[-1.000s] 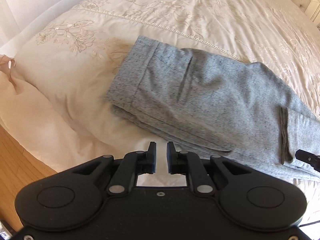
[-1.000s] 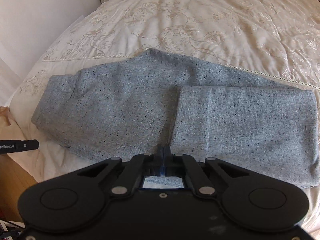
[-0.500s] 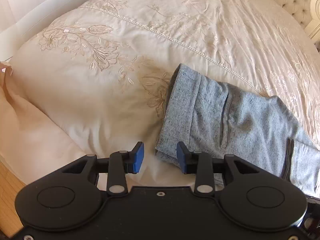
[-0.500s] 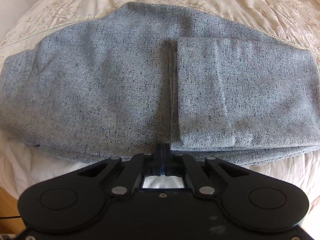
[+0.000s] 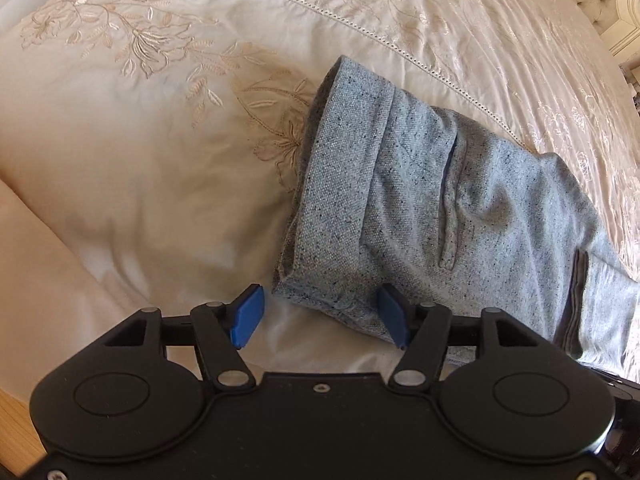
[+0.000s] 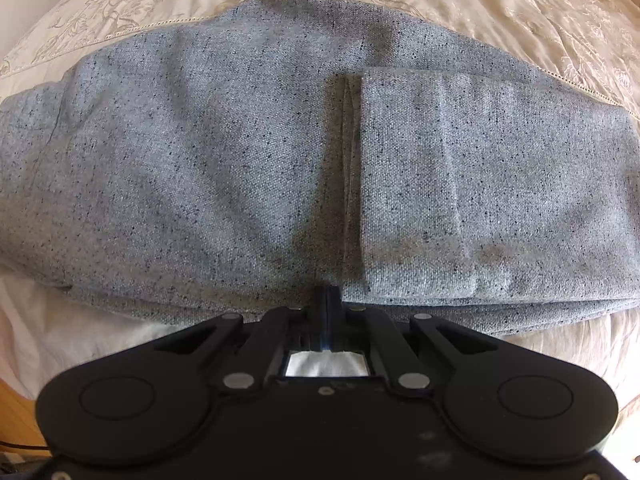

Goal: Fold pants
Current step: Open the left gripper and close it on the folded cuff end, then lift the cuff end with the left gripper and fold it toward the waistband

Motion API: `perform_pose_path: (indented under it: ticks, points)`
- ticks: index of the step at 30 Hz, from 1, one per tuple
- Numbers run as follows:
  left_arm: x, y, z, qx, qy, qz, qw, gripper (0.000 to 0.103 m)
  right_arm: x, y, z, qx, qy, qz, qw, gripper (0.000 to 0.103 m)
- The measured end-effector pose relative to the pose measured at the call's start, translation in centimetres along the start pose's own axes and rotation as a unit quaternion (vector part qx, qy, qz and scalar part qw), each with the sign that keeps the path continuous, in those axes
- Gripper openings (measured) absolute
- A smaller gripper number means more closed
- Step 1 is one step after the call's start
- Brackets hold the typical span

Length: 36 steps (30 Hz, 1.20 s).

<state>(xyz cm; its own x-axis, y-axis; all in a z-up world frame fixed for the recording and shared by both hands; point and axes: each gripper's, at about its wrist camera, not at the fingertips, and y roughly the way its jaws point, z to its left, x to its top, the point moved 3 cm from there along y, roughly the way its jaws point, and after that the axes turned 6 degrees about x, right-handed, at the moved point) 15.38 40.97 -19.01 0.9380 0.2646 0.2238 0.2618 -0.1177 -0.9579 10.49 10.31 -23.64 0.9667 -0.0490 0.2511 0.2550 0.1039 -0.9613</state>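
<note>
The grey pants [image 5: 452, 216] lie half-folded on the cream bedspread [image 5: 132, 132], and the left gripper [image 5: 320, 316] – jaws just spread wide, straddling the waistband corner – looks set to pinch it, while the right gripper [image 6: 328, 300], pressed together and empty, seems to pin the near edge.

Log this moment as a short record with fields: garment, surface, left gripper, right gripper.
garment: grey pants, partly folded, leg end laid back over the middle
surface: cream embroidered bedspread
left gripper: jaws just been opening, now wide, straddling the near corner of the waistband, pads not pressing
right gripper: shut, empty, tips at the pants' near edge
</note>
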Motion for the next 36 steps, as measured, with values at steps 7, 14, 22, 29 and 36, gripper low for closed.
perform_pose_path:
  ticks: [7, 14, 22, 29, 36]
  points:
    - [0.8, 2.6, 0.7, -0.036, -0.067, 0.036, 0.9964, 0.079, 0.2, 0.2, 0.1, -0.002, 0.0, 0.002, 1.0, 0.001]
    - [1.0, 0.0, 0.8, -0.07, -0.069, -0.005, 0.9951, 0.025, 0.3, -0.2, 0.2, -0.005, -0.008, 0.002, 1.0, 0.001]
    - [2.1, -5.8, -1.2, -0.079, -0.01, -0.079, 0.9938, 0.017, 0.7, -6.5, -0.3, 0.035, 0.01, -0.069, 0.997, 0.003]
    - [2.5, -7.8, -3.4, -0.082, 0.018, -0.109, 0.9905, 0.017, 2.1, -7.1, -2.7, 0.045, 0.062, -0.095, 0.993, 0.003]
    - [2.0, -9.5, -5.3, -0.093, 0.04, -0.124, 0.9871, 0.017, -0.9, -1.1, -0.9, 0.054, 0.051, -0.019, 0.997, 0.002]
